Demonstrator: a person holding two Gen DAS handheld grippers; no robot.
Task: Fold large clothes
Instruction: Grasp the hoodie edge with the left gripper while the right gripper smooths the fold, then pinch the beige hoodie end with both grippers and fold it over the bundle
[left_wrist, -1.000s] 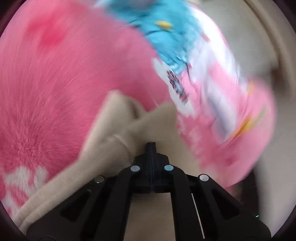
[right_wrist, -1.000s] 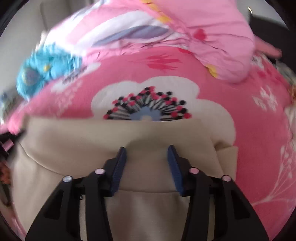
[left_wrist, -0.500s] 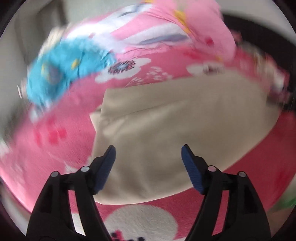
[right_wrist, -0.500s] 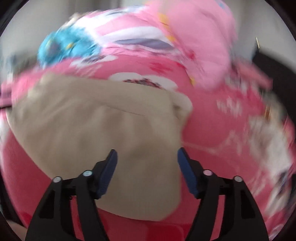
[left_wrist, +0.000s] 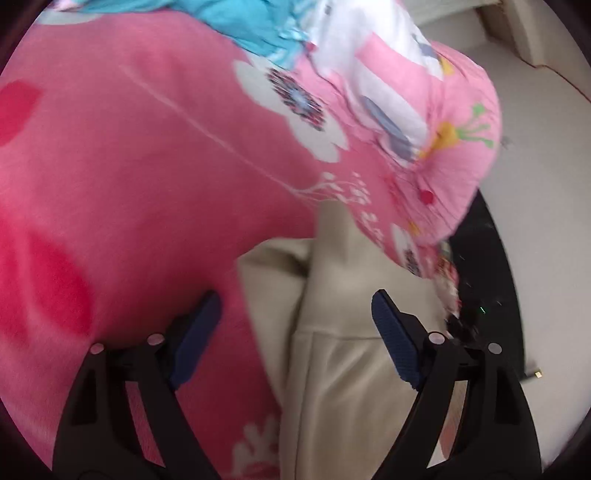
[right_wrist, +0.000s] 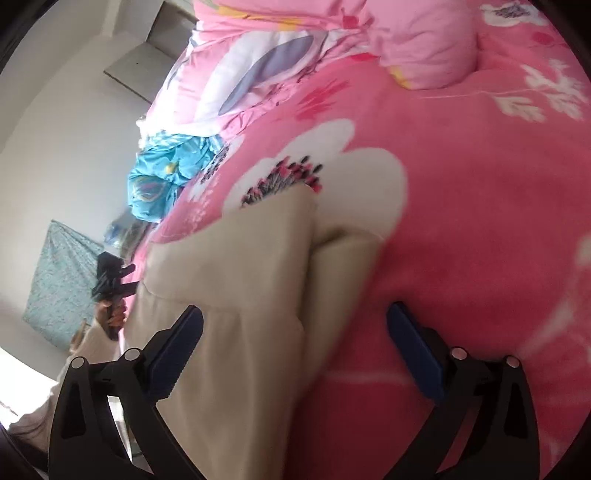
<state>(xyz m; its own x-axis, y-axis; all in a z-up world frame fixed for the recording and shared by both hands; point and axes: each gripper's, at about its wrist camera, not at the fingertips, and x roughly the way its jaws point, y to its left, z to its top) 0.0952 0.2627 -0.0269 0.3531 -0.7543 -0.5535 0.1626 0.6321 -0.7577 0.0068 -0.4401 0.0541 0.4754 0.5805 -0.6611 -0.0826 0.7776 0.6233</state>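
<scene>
Pink bedspread (right_wrist: 480, 206), beige garment (right_wrist: 240, 332) folded

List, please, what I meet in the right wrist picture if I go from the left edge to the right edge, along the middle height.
Patterned teal cloth hanging on the wall → hand holding the left gripper → beige garment, lying folded → pink flowered blanket.
</scene>
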